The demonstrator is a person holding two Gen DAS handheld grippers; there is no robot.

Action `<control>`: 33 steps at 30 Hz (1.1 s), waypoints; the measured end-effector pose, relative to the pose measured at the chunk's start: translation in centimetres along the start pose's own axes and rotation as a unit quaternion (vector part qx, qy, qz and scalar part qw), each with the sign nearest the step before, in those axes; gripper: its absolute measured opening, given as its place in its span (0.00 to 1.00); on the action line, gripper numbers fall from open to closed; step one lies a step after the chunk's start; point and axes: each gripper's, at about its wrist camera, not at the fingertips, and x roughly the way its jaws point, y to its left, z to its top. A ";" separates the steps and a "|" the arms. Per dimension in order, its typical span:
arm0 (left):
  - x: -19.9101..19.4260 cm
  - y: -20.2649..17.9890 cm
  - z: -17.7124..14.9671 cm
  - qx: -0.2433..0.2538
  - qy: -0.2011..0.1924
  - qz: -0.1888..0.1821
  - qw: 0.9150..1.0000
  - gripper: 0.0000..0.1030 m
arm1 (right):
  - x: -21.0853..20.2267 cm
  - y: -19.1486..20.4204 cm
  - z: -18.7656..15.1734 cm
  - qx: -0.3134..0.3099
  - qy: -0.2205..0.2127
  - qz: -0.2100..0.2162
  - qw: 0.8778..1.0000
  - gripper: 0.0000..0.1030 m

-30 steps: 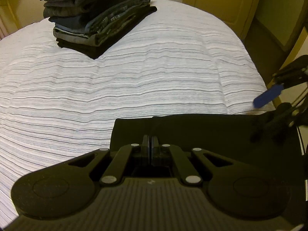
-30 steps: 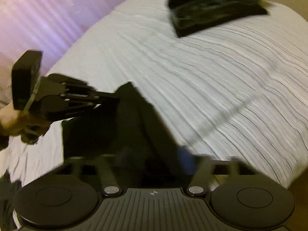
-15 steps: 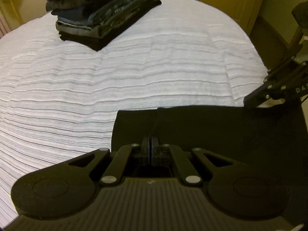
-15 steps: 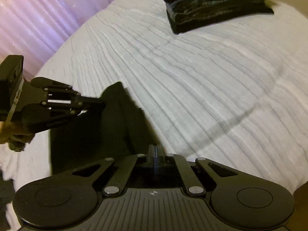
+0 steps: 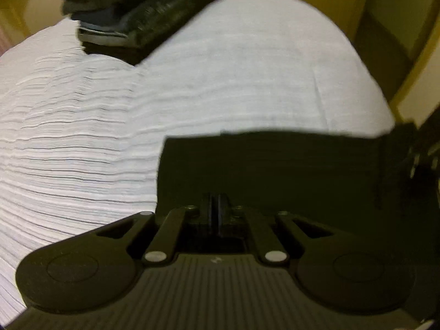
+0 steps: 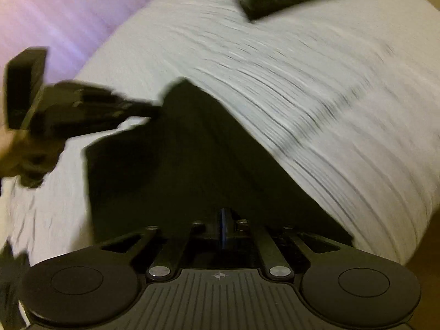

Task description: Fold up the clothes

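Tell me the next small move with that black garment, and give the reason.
Probably carry it forward onto the stack of folded clothes. Both the left gripper and right gripper are shut on the black garment, already folded compact above the striped bedspread.

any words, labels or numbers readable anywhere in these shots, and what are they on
None can be read.
Left gripper body: only a small round emblem, no letters.
Right gripper body: the same kind of crosshair emblem, no letters.
Black garment: no label or print visible.
Stack of folded clothes: too blurred to show any tag.
Striped bedsheet: lines only, no text.
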 end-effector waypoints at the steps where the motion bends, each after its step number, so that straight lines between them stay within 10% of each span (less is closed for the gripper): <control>1: 0.1 -0.1 -0.1 0.006 0.004 0.001 1.000 0.02 | -0.1 -0.6 -0.2 0.014 -0.004 -0.001 1.000 0.00; 16: -8.4 1.3 -7.5 -0.028 0.044 0.069 0.996 0.06 | -3.6 1.1 -1.0 0.032 -0.003 -0.062 0.998 0.01; 19: -9.9 -0.6 -10.0 0.026 0.044 0.081 0.995 0.34 | -4.0 3.3 -1.0 -0.036 0.007 -0.055 0.998 0.01; 21: -10.6 -2.0 -11.7 0.074 0.043 0.088 0.992 0.45 | -3.8 4.7 -1.6 -0.081 0.021 -0.049 0.995 0.21; 22: -11.0 -2.7 -12.5 0.098 0.043 0.092 0.990 0.45 | -3.8 5.3 -2.0 -0.100 0.025 -0.044 0.994 0.62; 23: -11.4 -3.5 -13.3 0.122 0.042 0.095 0.987 0.47 | -3.7 6.1 -2.6 -0.118 0.024 -0.037 0.992 0.80; 24: -11.7 -4.2 -14.2 0.146 0.041 0.098 0.983 0.50 | -3.6 7.0 -3.3 -0.137 0.022 -0.030 0.990 0.80; 29: -11.4 -7.0 -18.2 0.281 0.019 0.108 0.954 0.60 | -1.8 12.7 -8.3 -0.267 0.024 -0.049 0.962 0.80; 33: -10.7 -7.7 -19.8 0.334 -0.006 0.112 0.936 0.60 | 0.9 17.8 -13.7 -0.395 0.007 -0.123 0.911 0.80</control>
